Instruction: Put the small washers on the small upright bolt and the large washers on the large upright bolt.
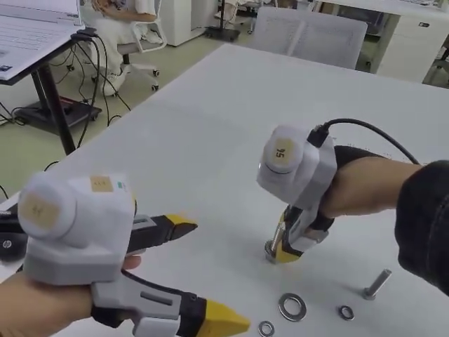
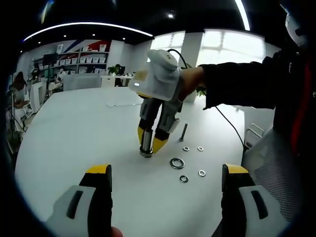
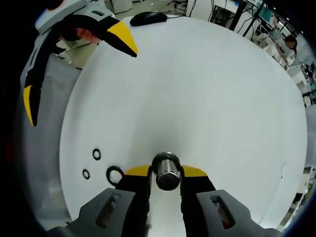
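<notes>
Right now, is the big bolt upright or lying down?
Upright: the bolt stands head down on the table, between the right gripper's fingers.

Right tongs (image 3: 167,171) clamped on large bolt (image 3: 168,174), large washer (image 3: 115,174) just beside, two small washers (image 3: 97,154) near

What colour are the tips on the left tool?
Yellow; the grey left tool shows them best in the head view.

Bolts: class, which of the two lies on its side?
The loose bolt beside the washers on the table lies flat; the other bolt stands upright, held in the right gripper.
</notes>
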The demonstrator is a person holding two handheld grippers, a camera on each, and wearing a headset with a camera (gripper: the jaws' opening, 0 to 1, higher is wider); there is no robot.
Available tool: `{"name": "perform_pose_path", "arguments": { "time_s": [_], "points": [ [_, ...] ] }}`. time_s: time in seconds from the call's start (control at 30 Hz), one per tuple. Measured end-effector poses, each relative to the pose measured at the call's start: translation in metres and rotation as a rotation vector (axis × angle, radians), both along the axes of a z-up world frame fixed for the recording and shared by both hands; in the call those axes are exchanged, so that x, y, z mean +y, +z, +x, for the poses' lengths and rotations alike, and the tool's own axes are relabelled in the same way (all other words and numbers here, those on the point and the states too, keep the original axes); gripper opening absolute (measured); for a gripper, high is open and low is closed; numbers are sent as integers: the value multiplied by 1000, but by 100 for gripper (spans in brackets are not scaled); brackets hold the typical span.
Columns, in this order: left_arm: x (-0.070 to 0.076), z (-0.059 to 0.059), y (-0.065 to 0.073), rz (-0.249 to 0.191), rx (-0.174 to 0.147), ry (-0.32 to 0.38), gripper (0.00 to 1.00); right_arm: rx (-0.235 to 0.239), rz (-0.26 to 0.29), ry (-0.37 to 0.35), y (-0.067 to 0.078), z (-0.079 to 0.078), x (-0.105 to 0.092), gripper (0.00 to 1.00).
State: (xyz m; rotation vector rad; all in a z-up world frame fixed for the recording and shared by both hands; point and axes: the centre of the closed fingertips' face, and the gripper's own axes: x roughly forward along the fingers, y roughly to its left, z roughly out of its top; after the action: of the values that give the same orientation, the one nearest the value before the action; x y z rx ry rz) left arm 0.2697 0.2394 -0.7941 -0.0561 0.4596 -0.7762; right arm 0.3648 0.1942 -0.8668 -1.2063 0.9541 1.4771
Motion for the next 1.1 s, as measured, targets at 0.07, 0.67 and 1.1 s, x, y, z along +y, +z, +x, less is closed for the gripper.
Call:
{"name": "perform_pose_path", "arguments": {
  "time_s": [0.07, 0.67, 1.1],
  "points": [
    [0, 0, 1, 0, 0, 0, 92, 0, 1, 1, 0, 0, 0, 23],
    [0, -1, 4, 6, -5, -2, 92, -4, 24, -13, 7, 4, -9, 34],
    [-2, 1, 5, 8, -9, -11, 92, -8, 40, -57, 19, 5, -29, 38]
  ]
}}
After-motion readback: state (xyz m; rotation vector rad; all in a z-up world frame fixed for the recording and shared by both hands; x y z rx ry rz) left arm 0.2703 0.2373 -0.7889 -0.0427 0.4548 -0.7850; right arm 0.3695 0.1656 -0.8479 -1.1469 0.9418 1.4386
